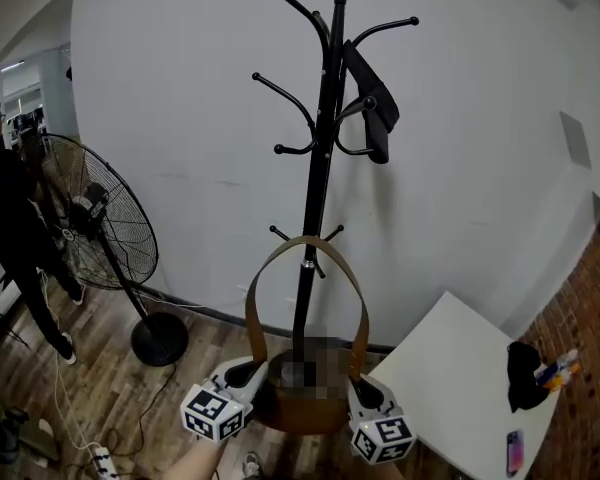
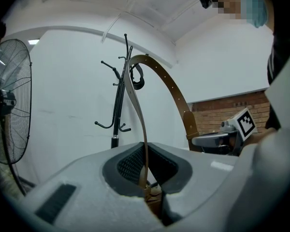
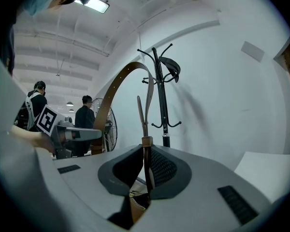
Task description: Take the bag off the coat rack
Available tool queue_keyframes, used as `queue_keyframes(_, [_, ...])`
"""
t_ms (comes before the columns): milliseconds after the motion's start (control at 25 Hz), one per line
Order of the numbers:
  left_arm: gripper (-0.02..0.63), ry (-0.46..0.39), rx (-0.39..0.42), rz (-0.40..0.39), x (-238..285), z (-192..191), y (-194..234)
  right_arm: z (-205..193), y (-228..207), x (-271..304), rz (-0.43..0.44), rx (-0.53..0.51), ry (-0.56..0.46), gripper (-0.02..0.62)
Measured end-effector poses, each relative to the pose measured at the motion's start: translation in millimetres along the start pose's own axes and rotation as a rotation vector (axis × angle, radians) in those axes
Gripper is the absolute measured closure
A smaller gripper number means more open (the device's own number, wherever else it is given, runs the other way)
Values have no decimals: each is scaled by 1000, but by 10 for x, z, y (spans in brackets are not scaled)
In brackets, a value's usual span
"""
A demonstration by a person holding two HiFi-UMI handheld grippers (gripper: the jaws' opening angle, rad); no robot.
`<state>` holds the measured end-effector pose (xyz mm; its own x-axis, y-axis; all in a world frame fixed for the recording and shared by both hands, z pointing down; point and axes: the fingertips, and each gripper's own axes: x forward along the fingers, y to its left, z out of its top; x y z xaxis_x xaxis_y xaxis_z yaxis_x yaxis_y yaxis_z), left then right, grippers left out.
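We hold the brown leather bag [image 1: 302, 420] low before the black metal coat rack [image 1: 320, 168].
The left gripper [image 1: 250, 374] and right gripper [image 1: 365, 390] jaws are clamped on its long brown strap [image 1: 306, 240] ends, which only their views show. The head view shows the loop beside the low hooks [image 1: 276, 232], where pulling back could snag it.

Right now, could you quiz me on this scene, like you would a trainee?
1. True or false: the left gripper and the right gripper are both shut on the brown bag.
2. What hangs from the upper hooks of the coat rack? A) a black item B) a red hat C) nothing
3. Fill in: on the floor left of the rack stands a ____.
Key: 1 true; 2 A; 3 fan.
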<state>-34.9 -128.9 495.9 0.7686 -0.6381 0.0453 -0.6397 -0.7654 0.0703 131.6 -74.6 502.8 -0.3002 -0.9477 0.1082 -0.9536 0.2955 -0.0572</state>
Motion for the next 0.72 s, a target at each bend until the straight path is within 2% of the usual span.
queue_keyframes(720, [588, 16, -23, 72, -205, -195, -316, -276, 3, -281, 49, 5, 41, 559])
